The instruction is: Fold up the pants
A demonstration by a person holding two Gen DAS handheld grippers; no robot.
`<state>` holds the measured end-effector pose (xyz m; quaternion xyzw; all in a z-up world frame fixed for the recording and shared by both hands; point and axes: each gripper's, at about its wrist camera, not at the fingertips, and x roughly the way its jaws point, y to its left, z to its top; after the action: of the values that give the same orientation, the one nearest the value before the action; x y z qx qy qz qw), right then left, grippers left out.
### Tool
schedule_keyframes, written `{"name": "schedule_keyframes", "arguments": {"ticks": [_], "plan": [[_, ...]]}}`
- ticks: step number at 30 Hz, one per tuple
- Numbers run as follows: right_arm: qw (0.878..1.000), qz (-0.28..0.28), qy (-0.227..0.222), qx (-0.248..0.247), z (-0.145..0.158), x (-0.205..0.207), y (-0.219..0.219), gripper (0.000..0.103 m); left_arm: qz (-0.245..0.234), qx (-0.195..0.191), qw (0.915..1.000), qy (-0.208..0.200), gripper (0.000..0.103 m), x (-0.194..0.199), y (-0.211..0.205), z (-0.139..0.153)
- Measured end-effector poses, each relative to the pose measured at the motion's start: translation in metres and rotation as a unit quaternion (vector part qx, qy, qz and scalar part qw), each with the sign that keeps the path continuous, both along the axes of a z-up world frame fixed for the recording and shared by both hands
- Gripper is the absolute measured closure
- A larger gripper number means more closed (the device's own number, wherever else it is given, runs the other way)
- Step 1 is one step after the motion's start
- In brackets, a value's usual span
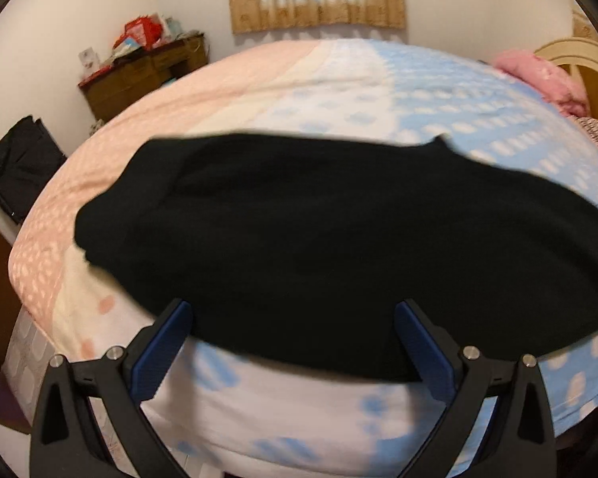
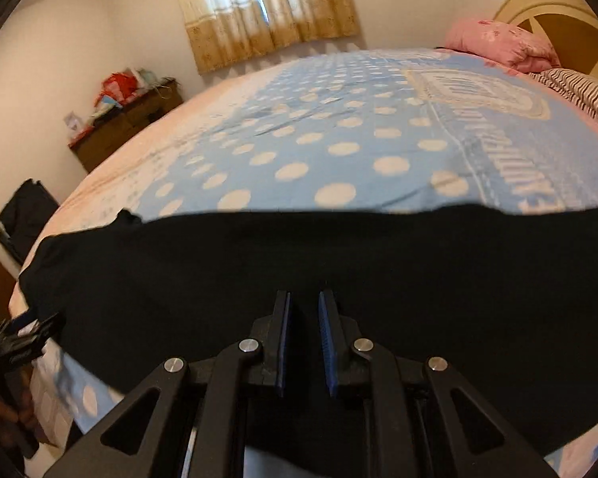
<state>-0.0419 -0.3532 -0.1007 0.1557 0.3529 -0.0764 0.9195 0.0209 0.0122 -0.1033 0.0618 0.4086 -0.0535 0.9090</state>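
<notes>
Black pants (image 1: 319, 239) lie spread across the near side of the bed, reaching from the pink part to the blue part of the cover. My left gripper (image 1: 295, 306) hangs over their near edge, jaws wide open and nothing between them. In the right wrist view the pants (image 2: 339, 263) fill the foreground. My right gripper (image 2: 305, 298) is just above the cloth. Its blue pads stand a narrow gap apart and grip nothing. The left gripper (image 2: 32, 330) shows blurred at the pants' left end.
The bed cover (image 2: 339, 139) is blue with white dots and pink at the foot. Pink pillows (image 2: 498, 40) and a striped blanket (image 2: 586, 91) lie by the headboard. A cluttered wooden dresser (image 1: 147, 71) and a black bag (image 1: 20, 159) stand along the far wall.
</notes>
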Motion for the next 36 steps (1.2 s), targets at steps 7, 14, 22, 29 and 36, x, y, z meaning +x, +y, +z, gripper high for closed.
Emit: {"name": "schedule_keyframes", "arguments": {"ticks": [7, 14, 22, 29, 36], "plan": [[0.986, 0.15, -0.065, -0.031, 0.038, 0.02, 0.095, 0.087, -0.017, -0.022, 0.9987, -0.043, 0.0, -0.016, 0.027, 0.026], [0.983, 0.185, -0.009, -0.013, -0.011, 0.098, 0.154, 0.087, 0.039, -0.008, 0.997, -0.066, 0.0, 0.02, 0.046, 0.034], [0.989, 0.149, -0.008, 0.002, -0.017, 0.131, 0.156, 0.087, 0.088, -0.006, 0.9959, -0.022, 0.0, 0.046, 0.065, 0.01], [0.988, 0.143, -0.046, 0.04, 0.015, 0.103, 0.153, 0.087, 0.09, -0.012, 0.9958, -0.015, 0.0, 0.042, 0.065, 0.01], [0.988, 0.112, -0.082, 0.068, 0.033, 0.055, 0.141, 0.057, 0.095, -0.023, 0.9952, -0.007, 0.0, 0.033, 0.063, 0.019]]}}
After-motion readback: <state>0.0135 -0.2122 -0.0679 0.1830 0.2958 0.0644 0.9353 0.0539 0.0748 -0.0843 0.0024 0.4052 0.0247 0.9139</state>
